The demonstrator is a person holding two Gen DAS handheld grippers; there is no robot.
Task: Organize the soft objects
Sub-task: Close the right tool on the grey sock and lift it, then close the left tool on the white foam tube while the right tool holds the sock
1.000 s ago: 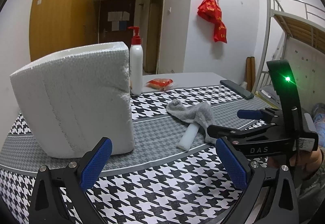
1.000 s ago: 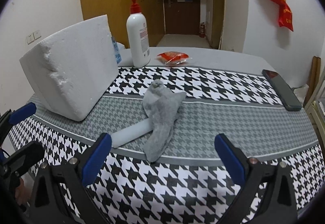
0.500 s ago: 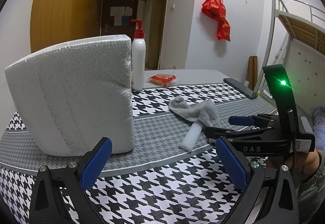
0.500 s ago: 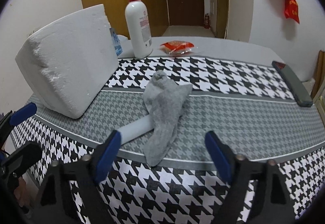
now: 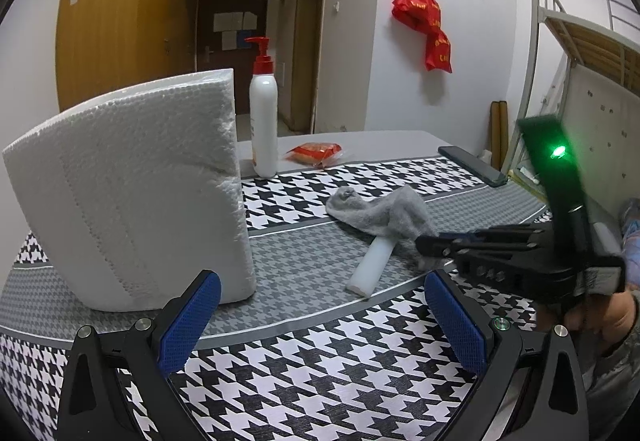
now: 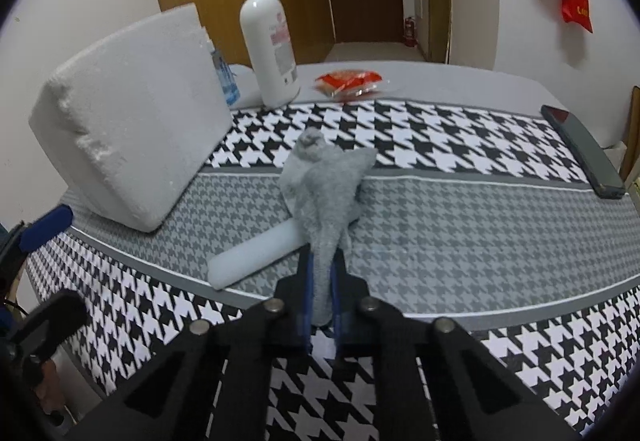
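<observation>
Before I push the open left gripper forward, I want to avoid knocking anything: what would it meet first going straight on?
Probably the patterned tablecloth, since the left gripper points downward. Beyond that bare stretch lies the white foam cylinder, slightly right of centre; depth is unclear.

One grey sock (image 6: 320, 197), one white foam block (image 6: 128, 145), one white foam cylinder (image 6: 256, 255). One pump bottle (image 6: 270, 45), one red packet (image 6: 346, 81), one dark phone (image 6: 584, 153).
</observation>
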